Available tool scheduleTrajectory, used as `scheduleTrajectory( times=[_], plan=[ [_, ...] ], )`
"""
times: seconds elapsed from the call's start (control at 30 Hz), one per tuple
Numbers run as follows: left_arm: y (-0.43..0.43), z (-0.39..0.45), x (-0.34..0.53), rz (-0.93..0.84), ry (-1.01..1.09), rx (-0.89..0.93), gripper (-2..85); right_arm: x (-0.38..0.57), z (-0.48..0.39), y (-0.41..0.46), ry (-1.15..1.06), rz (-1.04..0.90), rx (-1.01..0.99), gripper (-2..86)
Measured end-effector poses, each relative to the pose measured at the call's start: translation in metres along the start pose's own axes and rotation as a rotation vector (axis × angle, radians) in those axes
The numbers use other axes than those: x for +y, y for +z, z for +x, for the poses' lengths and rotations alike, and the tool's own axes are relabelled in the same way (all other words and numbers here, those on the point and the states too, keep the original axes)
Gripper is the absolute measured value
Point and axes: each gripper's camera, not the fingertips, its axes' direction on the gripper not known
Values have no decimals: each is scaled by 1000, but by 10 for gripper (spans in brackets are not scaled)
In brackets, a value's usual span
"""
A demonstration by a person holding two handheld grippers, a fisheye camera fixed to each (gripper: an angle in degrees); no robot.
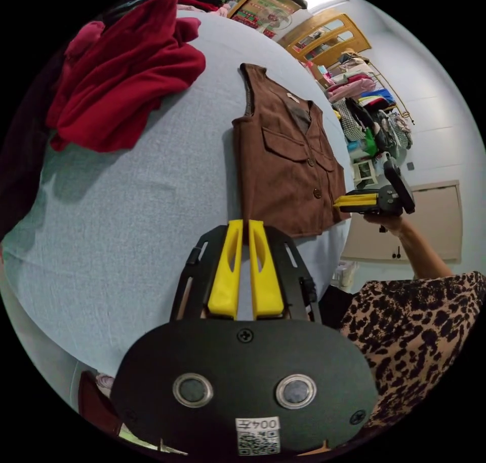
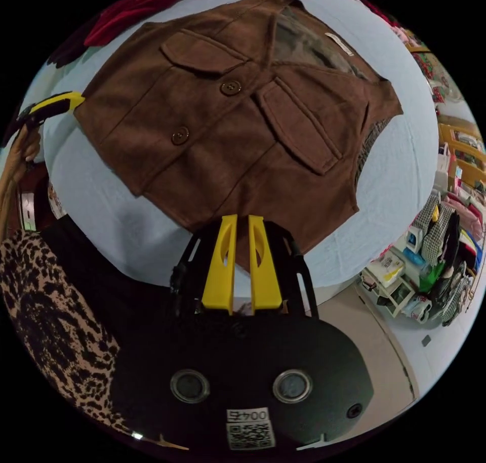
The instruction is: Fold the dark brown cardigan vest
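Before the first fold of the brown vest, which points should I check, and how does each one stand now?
1. The brown vest lies flat and spread on the light blue surface: ok.
2. Front closed, buttons facing up: ok.
3. Left tool holds the hem corner: cannot tell; jaws are nearly closed at the hem edge.
4. Right tool holds the other hem corner: cannot tell; its jaws are nearly closed over the hem.
5. Red clothes lie apart from the vest: ok.
6. Bare surface beside the vest for folding: ok.
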Motion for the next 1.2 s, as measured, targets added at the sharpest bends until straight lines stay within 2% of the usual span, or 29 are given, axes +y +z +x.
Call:
scheduleTrajectory(
  times=[0.23, 0.4, 0.57, 0.77, 1.03, 1.2],
  plan=[
    [-42, 14, 9, 106, 62, -112, 27, 6, -1, 2, -45, 30, 19, 52],
    [-25, 57, -43, 115, 192, -68, 41, 7, 8, 2, -50, 22, -22, 50],
    [43, 148, -142, 67, 435, -75, 58, 10, 16, 3, -67, 30, -45, 44],
    [134, 237, -238, -9, 611, -103, 73, 18, 28, 4, -30, 76, -91, 40],
    [229, 305, -296, -57, 730, -225, 88, 23, 44, 5, 61, 82, -172, 34],
    [268, 325, -309, -88, 773, -304, 95, 24, 51, 5, -22, 79, -186, 32]
  ],
)
